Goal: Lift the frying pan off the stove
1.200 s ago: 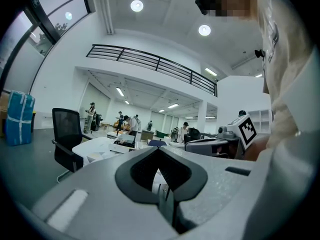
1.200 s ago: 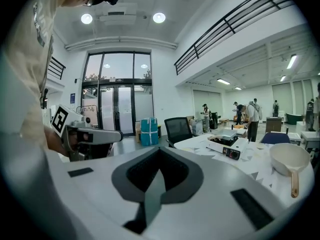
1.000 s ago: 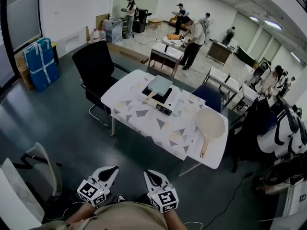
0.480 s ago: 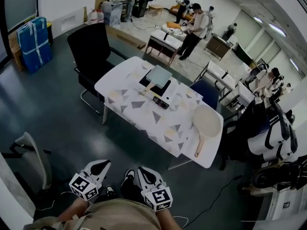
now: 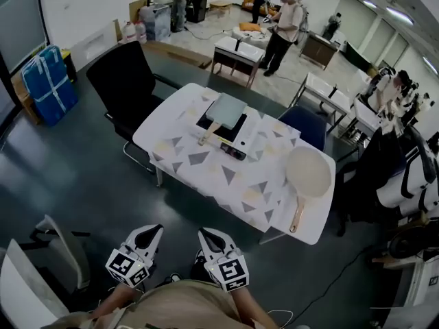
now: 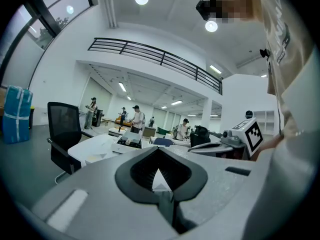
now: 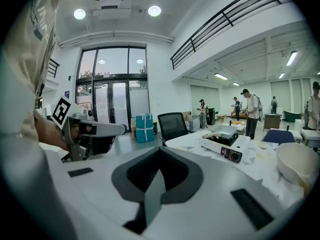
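Observation:
A square grey-green frying pan with a wooden handle rests on a portable stove in the middle of a white table with a triangle-patterned cloth. Both grippers hang low by my body, well short of the table. My left gripper is shut and empty; so is my right gripper. In the left gripper view its jaws meet, with the stove far ahead. In the right gripper view the jaws are closed too, and the stove lies ahead to the right.
A round cream pan with a wooden handle lies at the table's right end. A black office chair stands at the table's far left, a blue chair behind it. A white chair is near my left. Several people work in the background.
The view has shifted as I move across the floor, and the table sits a little differently in frame. Both grippers travelled along side by side, still shut and empty.

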The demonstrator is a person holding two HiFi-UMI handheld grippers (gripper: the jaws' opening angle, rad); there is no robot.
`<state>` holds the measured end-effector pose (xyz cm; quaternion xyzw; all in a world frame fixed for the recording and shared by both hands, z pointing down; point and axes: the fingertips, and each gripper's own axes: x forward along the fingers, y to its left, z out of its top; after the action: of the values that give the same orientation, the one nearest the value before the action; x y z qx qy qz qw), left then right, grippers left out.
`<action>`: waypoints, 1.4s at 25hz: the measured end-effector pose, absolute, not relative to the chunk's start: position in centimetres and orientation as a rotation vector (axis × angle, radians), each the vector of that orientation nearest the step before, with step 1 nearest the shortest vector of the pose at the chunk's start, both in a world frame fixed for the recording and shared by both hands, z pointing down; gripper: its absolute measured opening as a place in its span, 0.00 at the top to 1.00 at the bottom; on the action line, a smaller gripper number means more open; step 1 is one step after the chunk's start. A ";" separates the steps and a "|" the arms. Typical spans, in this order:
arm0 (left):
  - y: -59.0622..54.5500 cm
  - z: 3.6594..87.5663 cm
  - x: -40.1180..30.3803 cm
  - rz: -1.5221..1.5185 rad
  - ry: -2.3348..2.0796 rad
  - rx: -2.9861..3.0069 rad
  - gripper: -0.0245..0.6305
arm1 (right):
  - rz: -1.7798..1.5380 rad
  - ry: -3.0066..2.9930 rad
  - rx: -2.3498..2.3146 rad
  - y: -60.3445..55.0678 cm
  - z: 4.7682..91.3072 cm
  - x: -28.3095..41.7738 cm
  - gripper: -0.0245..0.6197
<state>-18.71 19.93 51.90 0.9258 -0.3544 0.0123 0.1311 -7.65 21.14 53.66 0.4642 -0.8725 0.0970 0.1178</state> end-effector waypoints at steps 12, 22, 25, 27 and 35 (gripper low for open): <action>12.6 51.6 -12.2 0.173 -1.062 2.722 0.96 | 0.333 -2.588 1.292 13.9 57.3 -1.4 0.96; 9.1 51.7 -10.2 0.202 -1.073 2.694 0.96 | 0.360 -2.624 1.179 9.4 58.4 -1.1 0.96; 8.2 52.4 -10.9 0.203 -1.088 2.684 0.96 | 0.369 -2.613 1.161 7.8 59.3 -1.3 0.96; 7.4 52.4 -11.5 0.201 -1.102 2.656 0.96 | 0.389 -2.611 1.169 6.6 59.4 -1.6 0.96; 2.7 53.0 -15.0 0.062 -1.023 2.567 0.96 | 0.465 -2.586 1.268 2.8 58.2 -3.9 0.96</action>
<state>-15.03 2.68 53.01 0.9122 -0.3635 0.0220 0.1878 -3.93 2.81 58.16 0.4318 -0.8809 0.1583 0.1119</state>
